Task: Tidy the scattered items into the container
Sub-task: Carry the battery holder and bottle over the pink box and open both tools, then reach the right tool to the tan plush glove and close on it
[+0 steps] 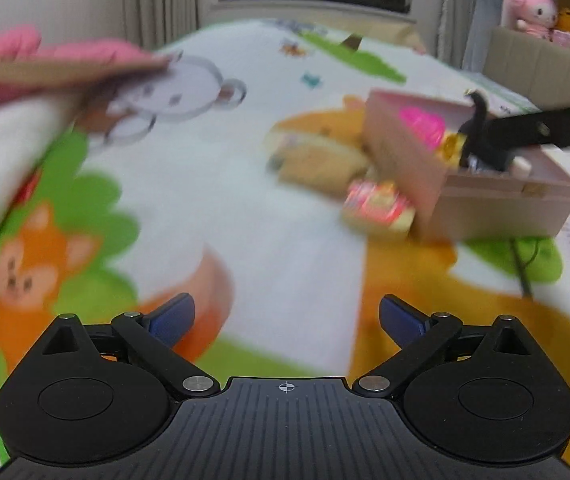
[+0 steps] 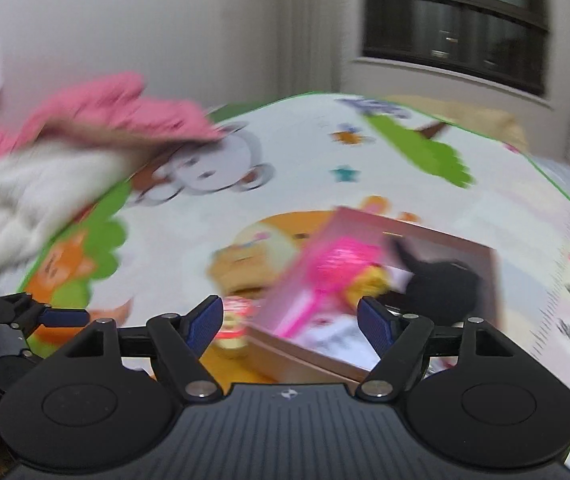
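Observation:
A pink cardboard box (image 1: 485, 200) (image 2: 309, 360) stands on the play mat at the right. Inside it lie a bright pink toy (image 1: 423, 124) (image 2: 341, 264), a yellow toy (image 1: 453, 146) (image 2: 369, 284) and a black toy (image 2: 441, 284). A small pink-and-yellow toy (image 1: 377, 206) (image 2: 237, 320) lies on the mat against the box's left side. My left gripper (image 1: 287, 316) hangs open over bare mat, short of that toy. My right gripper (image 2: 291, 316) is open over the box's near edge with nothing between its pads; one of its fingers (image 1: 545, 132) reaches over the box from the right.
A person's limb in blurred pink and white cloth (image 1: 5, 140) (image 2: 25, 200) lies on the mat's left side. The animal-print mat (image 1: 245, 200) stretches toward a window. Plush toys (image 1: 533, 8) sit on a beige ledge at the far right.

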A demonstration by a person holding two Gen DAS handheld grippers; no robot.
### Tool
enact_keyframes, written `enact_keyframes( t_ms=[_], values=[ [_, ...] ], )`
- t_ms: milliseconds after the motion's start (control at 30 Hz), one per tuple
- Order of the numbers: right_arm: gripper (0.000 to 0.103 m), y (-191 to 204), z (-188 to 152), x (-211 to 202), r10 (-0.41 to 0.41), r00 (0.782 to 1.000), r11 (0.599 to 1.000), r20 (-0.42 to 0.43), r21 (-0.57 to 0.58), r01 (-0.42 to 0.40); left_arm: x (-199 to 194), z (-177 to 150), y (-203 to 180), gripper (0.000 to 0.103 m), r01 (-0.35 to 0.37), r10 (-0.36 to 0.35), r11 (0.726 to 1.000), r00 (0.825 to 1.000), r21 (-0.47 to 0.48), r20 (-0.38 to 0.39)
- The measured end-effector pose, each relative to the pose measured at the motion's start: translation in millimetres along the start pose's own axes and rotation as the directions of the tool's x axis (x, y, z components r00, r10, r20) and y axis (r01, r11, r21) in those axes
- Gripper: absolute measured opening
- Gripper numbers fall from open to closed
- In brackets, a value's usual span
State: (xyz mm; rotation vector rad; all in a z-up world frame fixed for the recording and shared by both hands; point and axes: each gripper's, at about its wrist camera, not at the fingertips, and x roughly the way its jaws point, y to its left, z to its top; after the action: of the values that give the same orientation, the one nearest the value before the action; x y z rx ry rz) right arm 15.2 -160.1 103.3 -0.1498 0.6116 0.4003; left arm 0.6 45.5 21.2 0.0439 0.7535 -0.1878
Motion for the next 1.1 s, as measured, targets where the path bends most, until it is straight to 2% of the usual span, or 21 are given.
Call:
enact_keyframes(
  t_ms=[200,233,267,333,467,567,700,800,900,967,1000,1067,1100],
  values=[
    [0.077,49,33,53,0.002,0.991,0.995,-0.132,-0.103,-0.016,-9,-14,19,0.102,0.066,-0.066,0.997,0.997,-0.029,0.033],
    [0.075,56,36,61,-0.011,0.988,0.99,-0.156,-0.142,-0.011,-9,-15,21,0.102,0.077,-0.076,0.997,0.996,-0.031,0.037],
    [0.065,63,39,70,-0.03,0.983,0.984,-0.183,-0.181,-0.004,-8,-16,21,0.102,0.084,-0.083,0.996,0.996,-0.031,0.042],
    [0.056,72,45,91,-0.055,0.962,0.975,-0.267,-0.222,-0.006,-8,-17,21,0.103,0.096,-0.094,0.995,0.994,-0.033,0.053],
    [0.056,78,49,128,-0.102,0.91,0.967,-0.401,-0.254,-0.003,-8,-20,22,0.103,0.118,-0.115,0.992,0.99,-0.041,0.08],
    [0.056,76,46,147,-0.125,0.874,0.967,-0.469,-0.255,0.002,-11,-22,26,0.103,0.139,-0.132,0.989,0.986,-0.058,0.103],
    [0.056,74,44,160,-0.159,0.844,0.962,-0.512,-0.274,0.015,-16,-24,30,0.103,0.171,-0.161,0.983,0.979,-0.066,0.128],
    [0.057,74,43,156,-0.122,0.827,0.975,-0.548,-0.224,-0.004,-23,-26,30,0.103,0.19,-0.182,0.981,0.972,-0.045,0.149],
    [0.06,79,45,144,0.041,0.794,0.992,-0.606,-0.073,-0.106,-26,-27,28,0.103,0.193,-0.186,0.981,0.969,-0.025,0.164],
    [0.058,85,52,128,0.162,0.799,0.978,-0.58,-0.014,-0.208,-25,-28,28,0.103,0.194,-0.188,0.981,0.968,-0.022,0.165],
    [0.058,88,58,122,0.171,0.818,0.975,-0.549,-0.025,-0.221,-25,-28,28,0.103,0.194,-0.188,0.981,0.969,-0.024,0.163],
    [0.061,89,70,122,0.114,0.866,0.979,-0.488,-0.091,-0.18,-23,-28,28,0.103,0.195,-0.189,0.98,0.97,-0.026,0.156],
    [0.063,88,74,128,0.043,0.888,0.983,-0.457,-0.138,-0.118,-23,-28,28,0.103,0.195,-0.189,0.981,0.97,-0.026,0.154]
  ],
)
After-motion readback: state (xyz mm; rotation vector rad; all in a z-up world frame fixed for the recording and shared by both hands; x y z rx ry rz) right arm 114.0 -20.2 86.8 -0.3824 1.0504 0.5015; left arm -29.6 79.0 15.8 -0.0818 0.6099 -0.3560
